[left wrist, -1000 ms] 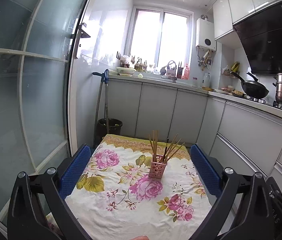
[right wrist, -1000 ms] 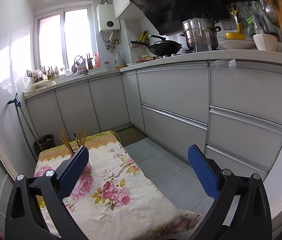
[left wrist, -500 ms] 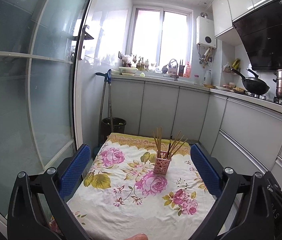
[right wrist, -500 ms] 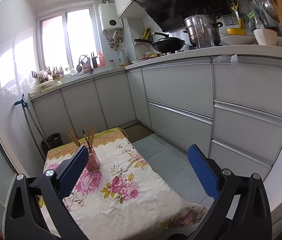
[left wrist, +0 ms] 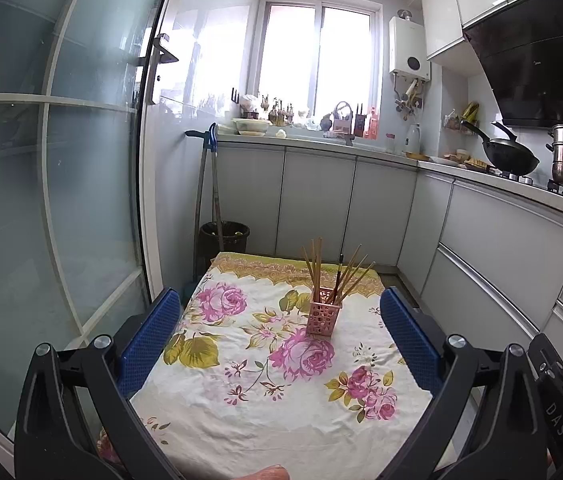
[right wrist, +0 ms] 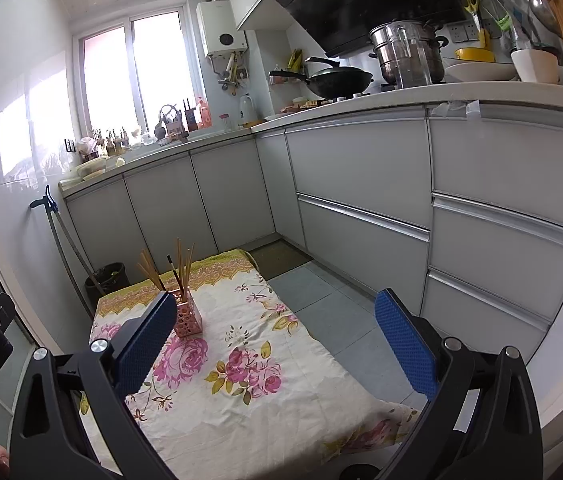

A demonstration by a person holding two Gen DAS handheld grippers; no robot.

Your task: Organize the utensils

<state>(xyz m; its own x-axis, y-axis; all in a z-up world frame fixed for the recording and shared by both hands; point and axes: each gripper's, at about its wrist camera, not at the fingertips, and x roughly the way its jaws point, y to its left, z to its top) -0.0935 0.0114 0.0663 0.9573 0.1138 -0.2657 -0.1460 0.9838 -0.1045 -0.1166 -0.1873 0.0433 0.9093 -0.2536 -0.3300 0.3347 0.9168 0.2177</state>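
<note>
A pink perforated holder stands upright on the floral tablecloth, toward the far end of the table. Several wooden chopsticks and one dark stick fan out of its top. My left gripper hangs open above the near half of the table, well short of the holder, with nothing between its blue pads. In the right wrist view the holder sits just behind the left blue pad, chopsticks rising from it. My right gripper is open and holds nothing, over the table's right side.
A glass sliding door runs along the table's left side. Grey cabinets line the back and right, with tiled floor between them and the table. A black bin and mop handle stand past the far edge.
Both grippers have drawn back and risen a little, so the table and holder look farther away and more of the cloth shows. Both stay open; the holder has not moved.
</note>
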